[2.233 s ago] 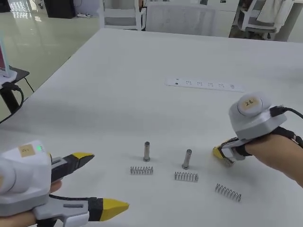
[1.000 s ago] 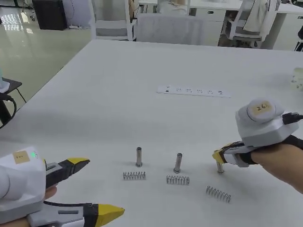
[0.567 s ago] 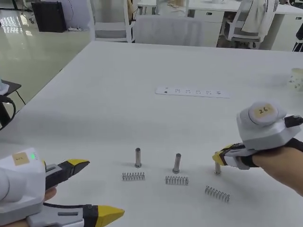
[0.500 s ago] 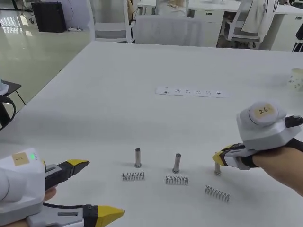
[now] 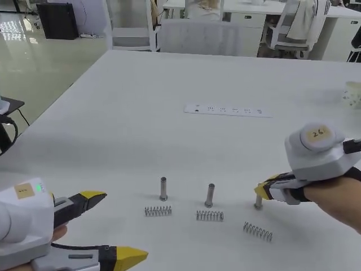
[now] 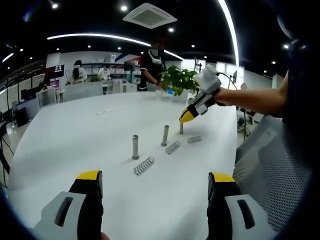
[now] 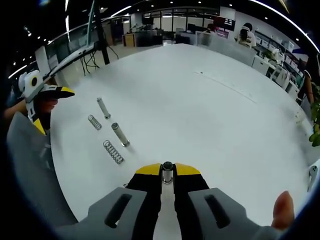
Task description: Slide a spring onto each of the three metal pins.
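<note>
white table (image 5: 169, 113) | right gripper (image 7: 167, 174) pinching rightmost pin (image 5: 258, 202); left gripper (image 6: 155, 178) spread | three springs (image 5: 210, 215) lie flat

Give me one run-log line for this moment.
right gripper: shut on rightmost pin | left gripper: open | springs: three loose on table, none fitted

Bright, even overhead light leaves soft shadows on the table (image 5: 169, 113); fisheye edges warp.

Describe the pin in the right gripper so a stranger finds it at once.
On the white table, nearer than the power strip, three metal pins stand in a row. The wanted pin is at the right end. Unlike the two free pins, it sits between the right gripper's yellow fingers.
</note>
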A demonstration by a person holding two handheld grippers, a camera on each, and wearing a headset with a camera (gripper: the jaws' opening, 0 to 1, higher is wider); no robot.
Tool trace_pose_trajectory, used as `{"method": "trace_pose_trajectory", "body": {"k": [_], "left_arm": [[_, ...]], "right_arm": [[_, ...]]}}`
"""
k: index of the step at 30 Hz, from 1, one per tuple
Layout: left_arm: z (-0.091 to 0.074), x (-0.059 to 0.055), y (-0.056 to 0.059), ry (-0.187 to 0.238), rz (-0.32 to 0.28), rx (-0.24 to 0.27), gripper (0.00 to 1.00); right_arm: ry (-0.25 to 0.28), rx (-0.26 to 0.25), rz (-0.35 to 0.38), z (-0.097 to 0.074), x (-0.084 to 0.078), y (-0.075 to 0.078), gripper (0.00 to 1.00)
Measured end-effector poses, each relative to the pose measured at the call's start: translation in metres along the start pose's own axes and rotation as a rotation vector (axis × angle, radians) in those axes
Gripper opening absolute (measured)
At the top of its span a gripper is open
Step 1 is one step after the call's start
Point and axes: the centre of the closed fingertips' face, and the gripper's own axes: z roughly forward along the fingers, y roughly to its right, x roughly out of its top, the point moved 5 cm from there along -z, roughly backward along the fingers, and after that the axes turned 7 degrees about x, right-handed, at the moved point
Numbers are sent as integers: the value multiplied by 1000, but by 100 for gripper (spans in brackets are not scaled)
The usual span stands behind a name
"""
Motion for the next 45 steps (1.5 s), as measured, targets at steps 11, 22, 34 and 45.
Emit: {"method": "trace_pose_trajectory", "body": {"k": [11, 22, 34, 45], "left_arm": [[0, -1, 1, -4, 0, -7, 83], [-1, -2, 1, -5, 0, -9, 83], [-1, -1, 1, -3, -1, -6, 83], [-1, -2, 1, -4, -1, -3, 83]], "right_arm": [[-4, 4, -15, -2, -1, -1, 6], [-14, 3, -36, -2, -4, 1, 6], [-13, 12, -37, -1, -5, 0, 8], [-5, 16, -56, 0, -4, -1, 15]]}}
